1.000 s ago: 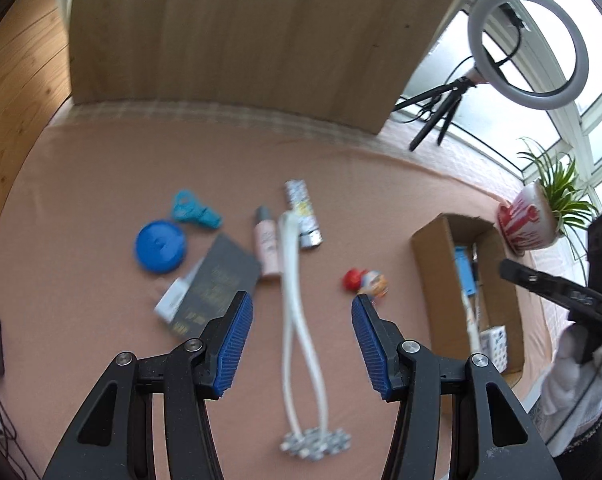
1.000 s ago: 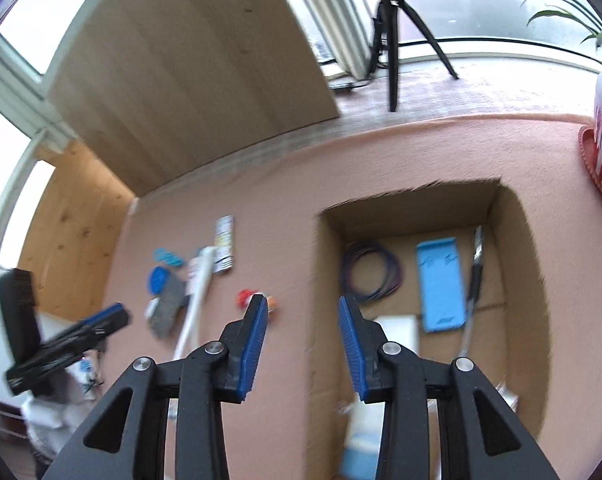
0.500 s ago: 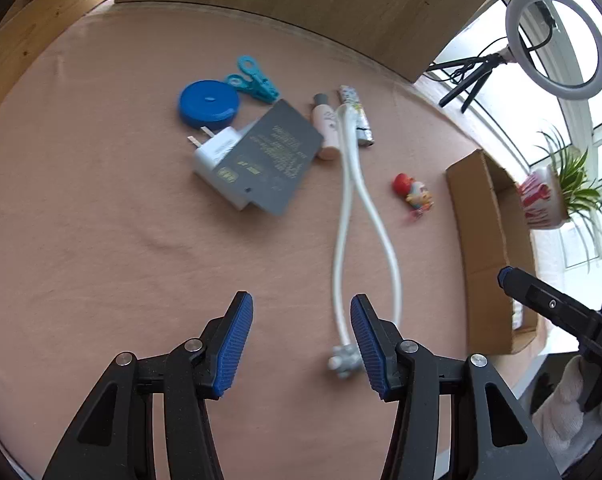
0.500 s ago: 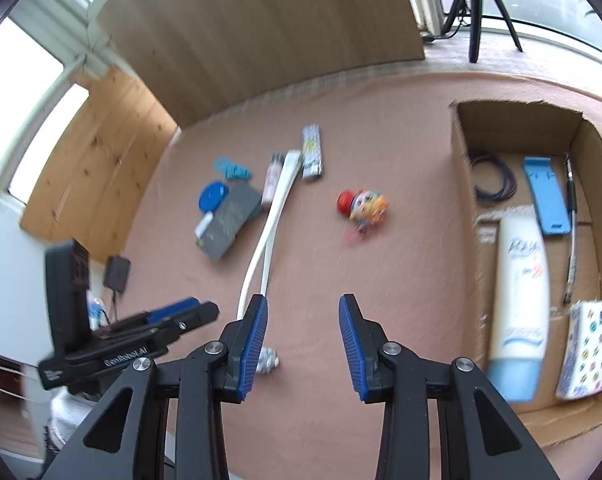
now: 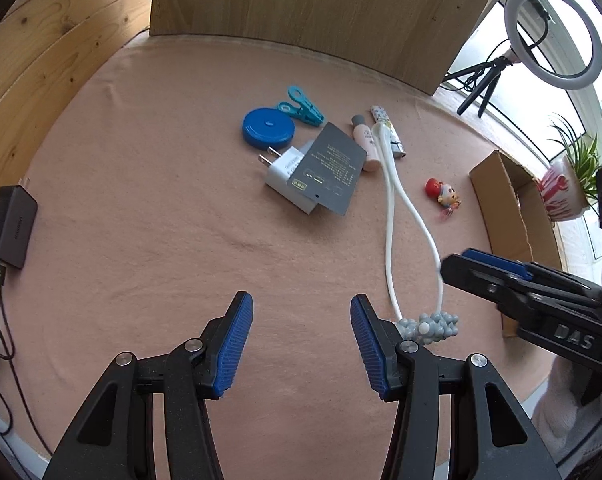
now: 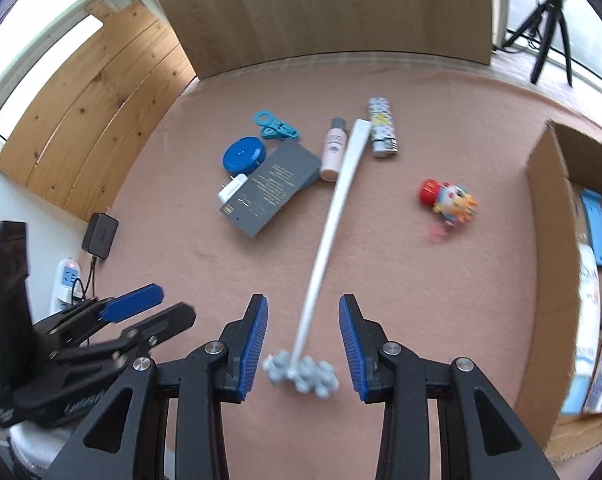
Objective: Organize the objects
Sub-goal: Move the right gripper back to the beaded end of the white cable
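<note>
A long white massager (image 5: 392, 200) (image 6: 333, 224) with a grey knobbly head (image 6: 301, 372) lies on the pink cloth. My right gripper (image 6: 303, 344) is open, its blue pads either side of that head, just above it. My left gripper (image 5: 301, 344) is open over bare cloth, the grey head (image 5: 429, 325) just right of its right finger. Farther off lie a grey card (image 5: 331, 168), white plug (image 5: 285, 176), blue round case (image 5: 267, 127), teal clip (image 5: 301, 108), pink bottle (image 5: 367, 142), patterned lighter (image 5: 387, 128) and a small toy figure (image 5: 443, 196) (image 6: 449, 200).
An open cardboard box (image 6: 549, 216) (image 5: 501, 200) at the right holds a white tube, a blue item and a patterned pack. A black adapter (image 5: 9, 226) with its cable lies at the cloth's left edge. A potted plant (image 5: 569, 184) and ring light (image 5: 553, 32) stand beyond the box.
Both grippers have pulled back from the box toward the near cloth. The right one swung left and now brackets the massager's grey head; the left shifted left of it.
</note>
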A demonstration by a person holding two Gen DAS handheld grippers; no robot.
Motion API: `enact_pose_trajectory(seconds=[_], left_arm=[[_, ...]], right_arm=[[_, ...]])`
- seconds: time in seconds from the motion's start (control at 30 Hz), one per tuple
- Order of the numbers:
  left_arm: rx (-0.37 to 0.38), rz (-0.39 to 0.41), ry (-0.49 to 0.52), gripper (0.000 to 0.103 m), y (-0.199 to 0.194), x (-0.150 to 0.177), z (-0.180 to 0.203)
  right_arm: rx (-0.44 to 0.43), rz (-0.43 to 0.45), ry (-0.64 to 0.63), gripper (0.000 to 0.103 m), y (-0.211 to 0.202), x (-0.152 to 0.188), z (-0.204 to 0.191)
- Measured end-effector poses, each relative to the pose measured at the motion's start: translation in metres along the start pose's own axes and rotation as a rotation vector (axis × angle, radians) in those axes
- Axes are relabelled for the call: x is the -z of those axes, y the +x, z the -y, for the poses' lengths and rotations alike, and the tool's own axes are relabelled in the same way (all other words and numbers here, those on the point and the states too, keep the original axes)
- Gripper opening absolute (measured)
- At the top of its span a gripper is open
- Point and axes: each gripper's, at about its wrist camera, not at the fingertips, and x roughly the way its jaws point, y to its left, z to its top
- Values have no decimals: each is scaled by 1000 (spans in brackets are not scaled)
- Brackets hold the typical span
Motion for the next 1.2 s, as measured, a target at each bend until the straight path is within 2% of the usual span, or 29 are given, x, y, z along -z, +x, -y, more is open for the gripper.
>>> enact_pose_trajectory(seconds=[0.2, 0.47, 0.63, 0.77, 1.1, 1.2], left_arm=[[5, 17, 2, 54, -9, -1, -4], [13, 6, 22, 54, -3, -3, 0], [17, 3, 17, 54, 0, -7, -3], [31, -8, 5, 54, 4, -9, -6], [73, -26, 8, 54, 13, -9, 4], [98, -41, 20, 54, 19, -10, 15]], right_arm=[[21, -37, -15, 34, 17, -7, -1], [89, -50, 45, 34, 20, -4, 28], [15, -15, 10, 34, 4, -4, 12], [24, -41, -3, 34, 16, -8, 1], [86, -69, 119, 34, 17, 5, 55], [61, -67, 144, 34, 15, 9, 66]])
